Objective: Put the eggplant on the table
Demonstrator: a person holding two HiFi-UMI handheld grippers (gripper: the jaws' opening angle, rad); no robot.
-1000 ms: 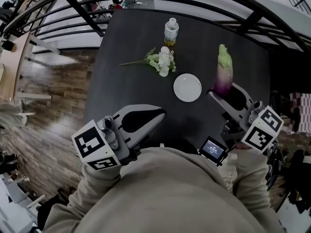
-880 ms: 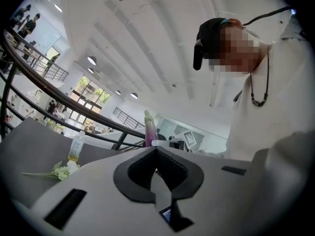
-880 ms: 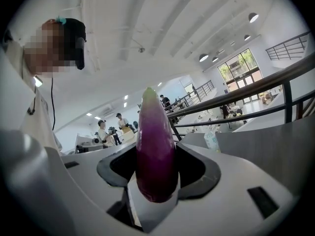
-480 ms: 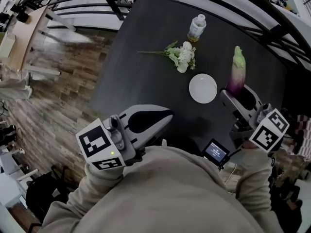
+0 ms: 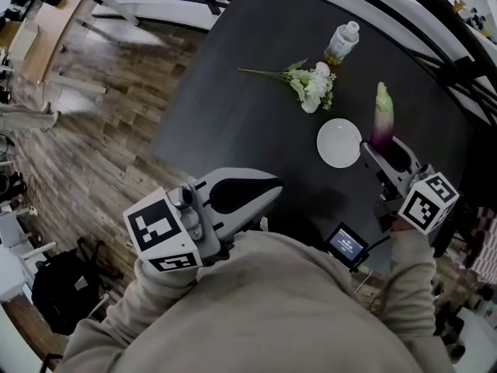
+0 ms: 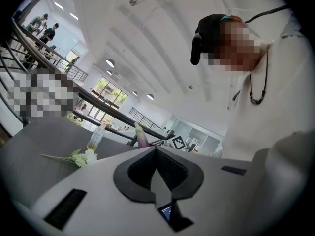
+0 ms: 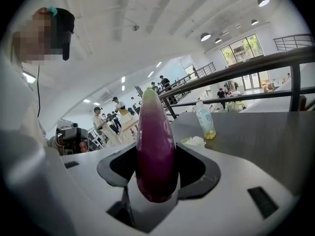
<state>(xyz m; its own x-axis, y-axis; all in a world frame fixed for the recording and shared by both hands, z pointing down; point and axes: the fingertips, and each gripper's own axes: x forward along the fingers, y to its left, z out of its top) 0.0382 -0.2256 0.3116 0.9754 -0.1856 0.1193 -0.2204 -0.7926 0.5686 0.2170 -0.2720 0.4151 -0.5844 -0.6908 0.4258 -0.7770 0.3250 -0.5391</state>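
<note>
Bright, even light falls from ceiling lamps (image 7: 205, 36) above the table (image 5: 233, 92) and windows (image 7: 241, 48) beyond it. Shadows on the table are soft. My views bow hard at the edges, corners black; my jaws look soft close up.

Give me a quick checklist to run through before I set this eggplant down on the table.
1. Grip: the eggplant stands upright, clamped between the right tongs: ok.
2. Landing spot: bare dark table shows beside the plate: ok.
3. Eggplant's base touching the table: cannot tell, the tongs hide it.
4. Room to release next to the nearby plate: cannot tell.
5. Flowers and bottle well apart from the eggplant: ok.
6. Left tongs shut, empty, off to the side: ok.
</note>
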